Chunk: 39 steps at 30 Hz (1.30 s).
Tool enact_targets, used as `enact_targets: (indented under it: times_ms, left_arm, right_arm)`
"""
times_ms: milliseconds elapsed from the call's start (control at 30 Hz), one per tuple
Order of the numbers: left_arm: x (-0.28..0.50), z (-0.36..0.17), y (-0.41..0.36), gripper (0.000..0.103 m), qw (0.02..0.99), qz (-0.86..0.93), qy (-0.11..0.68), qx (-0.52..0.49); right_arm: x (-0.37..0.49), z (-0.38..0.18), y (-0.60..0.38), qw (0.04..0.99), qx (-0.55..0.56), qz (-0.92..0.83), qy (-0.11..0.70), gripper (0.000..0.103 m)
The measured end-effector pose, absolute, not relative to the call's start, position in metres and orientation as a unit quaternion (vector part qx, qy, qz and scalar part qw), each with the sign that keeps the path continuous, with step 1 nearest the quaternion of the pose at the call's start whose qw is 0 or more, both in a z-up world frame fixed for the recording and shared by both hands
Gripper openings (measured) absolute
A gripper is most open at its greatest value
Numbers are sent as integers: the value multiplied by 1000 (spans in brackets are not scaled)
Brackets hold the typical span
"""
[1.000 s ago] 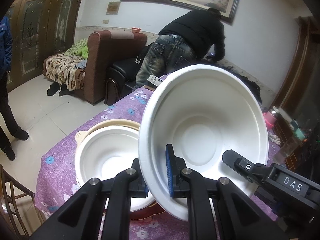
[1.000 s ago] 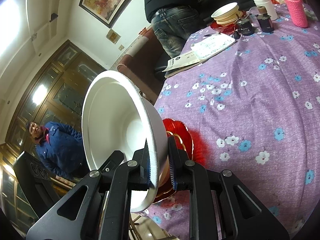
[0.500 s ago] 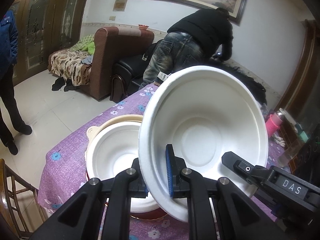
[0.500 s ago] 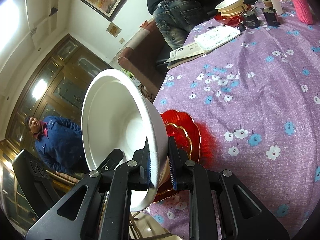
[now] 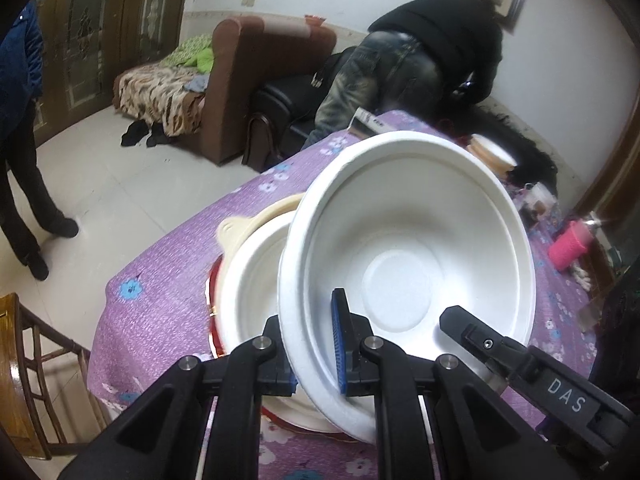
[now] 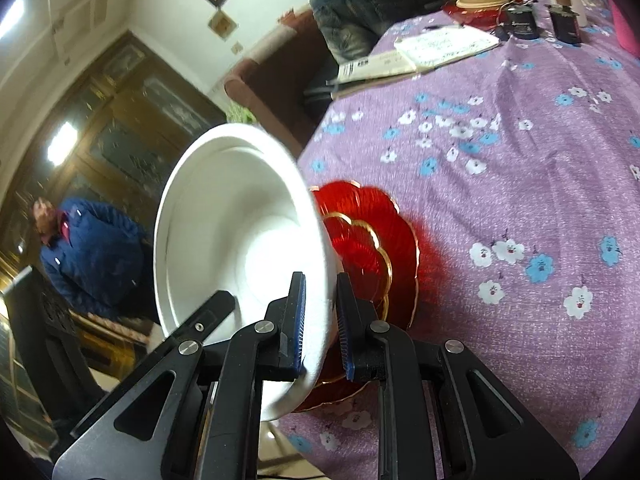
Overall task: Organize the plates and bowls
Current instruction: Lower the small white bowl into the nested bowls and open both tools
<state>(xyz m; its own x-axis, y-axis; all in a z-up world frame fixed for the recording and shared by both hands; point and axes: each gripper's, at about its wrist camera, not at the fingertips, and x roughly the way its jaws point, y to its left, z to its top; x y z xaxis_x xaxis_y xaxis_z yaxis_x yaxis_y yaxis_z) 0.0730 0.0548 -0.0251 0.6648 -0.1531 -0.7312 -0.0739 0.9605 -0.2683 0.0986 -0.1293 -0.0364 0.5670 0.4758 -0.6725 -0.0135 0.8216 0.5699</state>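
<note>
- Slipping is my main worry: the white foam bowl (image 5: pixel 404 264) is held only by its thin rim, tipped steeply, with both tools pinching the same bowl from different sides.
- If the two hands pull apart or twist against each other, that soft rim could crease or tear, I'd guess.
- Left gripper (image 5: pixel 316 344) is clamped on the bowl's near rim, one blue pad inside the bowl and one outside.
- Right gripper (image 6: pixel 320 320) is likewise closed on the rim, the wall squeezed between its pads, with the bowl's opening turned sideways.
- The bowl hangs in the air just above and beside the stack at the purple flowered tablecloth's (image 6: pixel 520 184) near corner: a second white bowl (image 5: pixel 252 280) in a cream bowl (image 5: pixel 248 224), on the red scalloped plates (image 6: pixel 372 248).
- Lowered off-centre, the held bowl might catch that stack's edge and shove it toward the table corner.
</note>
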Motion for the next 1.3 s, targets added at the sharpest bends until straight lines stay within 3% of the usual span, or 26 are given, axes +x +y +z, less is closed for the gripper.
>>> enact_targets:
  times_ms: [133,267,500,567,667,900,967,1000,1033,1200,1300]
  left_arm:
    - [73,-30,60,13,895,-16,421,-150]
    - [73,-26,66,15,894,-6,419,-159]
    - [74,-17,72,16,895,6,423,-143]
    - [74,-16,73,17,892,-2,427,-148]
    - [74,-16,69,21,892,-8,429,-141]
    - [68,-8,65,30,898,-1,421,-131]
    - [65,-1,67,37,904,11,408,-127]
    - [64,3,67,50,908,24,402,-120]
    - [60,10,68,62,916,45,385,-108]
    - [43,31,80,70,933,87,335,-95]
    - [42,33,89,74,935,99,326,-101]
  right_arm:
    - [103,-35,-121,852,237,144,444,19]
    - [108,-31,-110,863,197,146,441,38]
    - [120,-23,-101,887,109,142,426,38]
    - [121,-21,-110,884,126,154,422,39]
    - [121,-22,-126,883,161,163,411,48]
    - [126,-36,-145,869,218,207,393,48]
    - [130,-40,-144,862,229,219,395,53]
    - [133,-43,-141,861,230,221,398,60]
    - [134,-43,-136,862,222,218,400,61]
    - [135,-37,-107,896,112,203,378,61]
    - [132,-29,-120,899,149,213,353,62]
